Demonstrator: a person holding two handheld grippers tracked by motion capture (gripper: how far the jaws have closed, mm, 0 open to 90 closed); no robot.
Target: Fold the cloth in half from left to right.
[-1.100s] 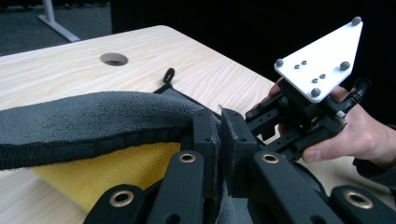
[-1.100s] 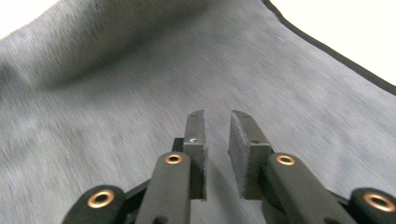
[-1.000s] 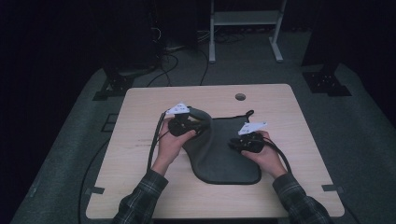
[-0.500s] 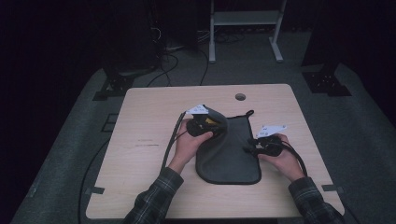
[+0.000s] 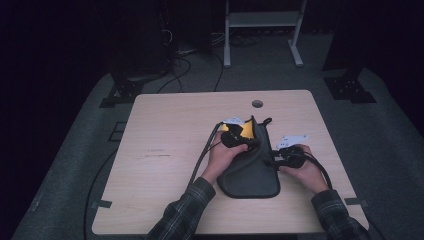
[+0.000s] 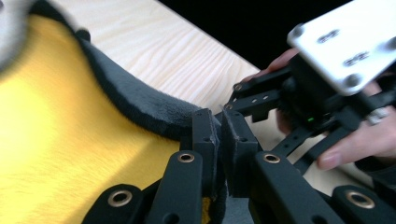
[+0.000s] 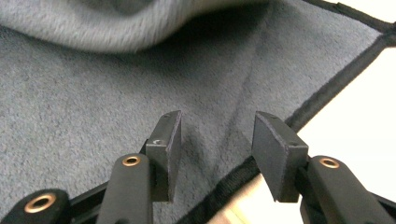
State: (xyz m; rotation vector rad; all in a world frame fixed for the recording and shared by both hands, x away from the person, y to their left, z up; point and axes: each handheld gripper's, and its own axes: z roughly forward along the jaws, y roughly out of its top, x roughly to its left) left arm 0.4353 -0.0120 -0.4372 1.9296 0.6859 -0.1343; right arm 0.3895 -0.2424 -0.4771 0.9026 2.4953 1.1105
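- Dark grey fleece cloth with yellow inner face (image 5: 250,170), lying right of centre on the pale wooden table (image 5: 165,150); far end lifted and folded back, yellow lining (image 6: 60,140) showing.
- Left gripper (image 6: 218,135) at the lifted far end, fingers (image 6: 204,140) together, clamped on the cloth's dark bound edge (image 6: 140,105).
- Right gripper (image 7: 215,149) at the cloth's right edge, fingers (image 7: 166,144) apart, straddling grey pile just inside the black trim (image 7: 327,93); nothing pinched yet.
- Step in hand, as judged: folding or turning the cloth over, left carrying the edge, right about to anchor or grab.
- To do well: keep the left clamp firm on the bound edge, not on loose pile; fleece likely slips.
- Lower the right fingers so one goes under the trim, then close; otherwise only nap gets pinched.
- Move the left low and slow across, to avoid dragging the whole cloth.
- Watch the trailing cables (image 5: 200,160) near the cloth; snag risk.
- Keep the grippers from colliding; close together in left gripper view.
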